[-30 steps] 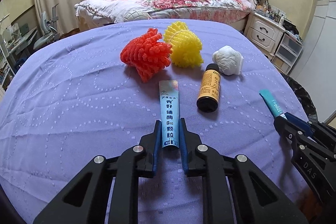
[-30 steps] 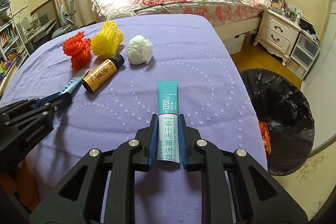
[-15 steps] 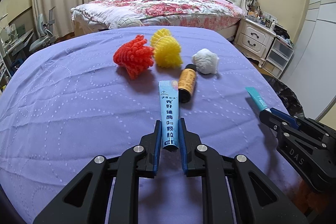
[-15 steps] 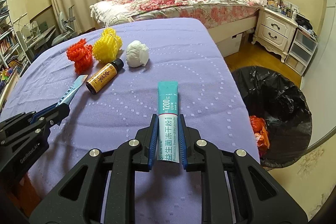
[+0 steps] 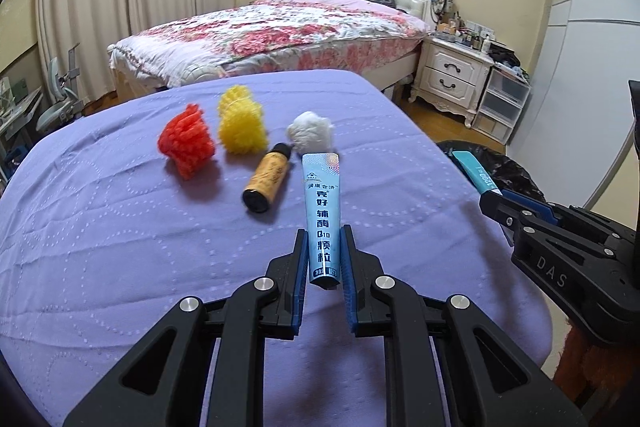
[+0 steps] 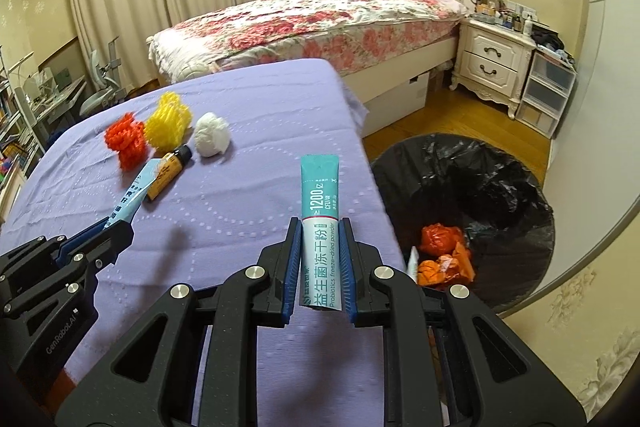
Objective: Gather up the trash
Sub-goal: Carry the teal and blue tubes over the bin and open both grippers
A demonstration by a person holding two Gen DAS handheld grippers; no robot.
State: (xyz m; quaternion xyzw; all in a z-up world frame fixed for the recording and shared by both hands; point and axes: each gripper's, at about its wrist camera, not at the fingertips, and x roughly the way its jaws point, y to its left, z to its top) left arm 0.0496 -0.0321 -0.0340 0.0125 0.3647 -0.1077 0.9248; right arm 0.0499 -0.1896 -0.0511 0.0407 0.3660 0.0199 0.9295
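Note:
My left gripper (image 5: 323, 233) is shut on a light blue sachet (image 5: 322, 211) and holds it above the purple table (image 5: 100, 219). My right gripper (image 6: 320, 227) is shut on a teal and white sachet (image 6: 320, 211), held over the table's right edge beside the black-lined bin (image 6: 480, 195). On the table lie a red foam net (image 5: 186, 143), a yellow foam net (image 5: 240, 127), a white paper ball (image 5: 310, 133) and a small brown bottle (image 5: 266, 179) on its side. The right gripper (image 5: 486, 197) also shows in the left wrist view.
The bin holds orange wrappers (image 6: 444, 255) and a white packet. A bed (image 6: 320, 19) stands behind the table, with a white nightstand (image 6: 496, 63) and plastic drawers (image 6: 548, 87) to its right. A wooden floor lies between the table and the bed.
Both grippers have risen and swung to the right with their sachets. The bin has come fuller into the right wrist view.

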